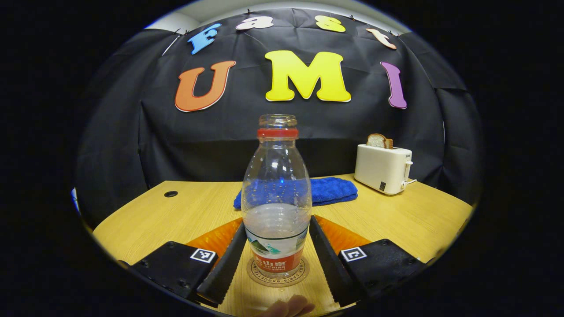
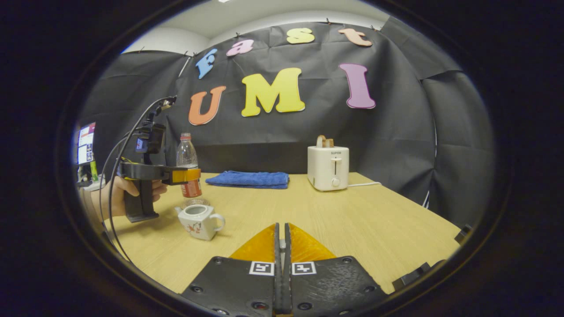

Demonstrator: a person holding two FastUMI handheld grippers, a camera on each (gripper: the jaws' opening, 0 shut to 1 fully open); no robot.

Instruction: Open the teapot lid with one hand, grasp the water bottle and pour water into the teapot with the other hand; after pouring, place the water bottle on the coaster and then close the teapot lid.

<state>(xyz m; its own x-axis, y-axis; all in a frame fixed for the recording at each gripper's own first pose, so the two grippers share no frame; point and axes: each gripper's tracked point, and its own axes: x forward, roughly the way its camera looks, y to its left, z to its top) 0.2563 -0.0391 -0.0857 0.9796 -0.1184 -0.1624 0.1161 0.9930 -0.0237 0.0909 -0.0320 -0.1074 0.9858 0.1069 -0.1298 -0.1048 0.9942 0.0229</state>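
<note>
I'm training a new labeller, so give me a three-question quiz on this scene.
1. True or false: the clear plastic water bottle stands on the round coaster.
2. What sticks out of the white toaster? A) sliced bread B) a spoon C) a fork
3. Fill in: the right tool is ___ (open or shut).
Key: 1 true; 2 A; 3 shut.
</note>
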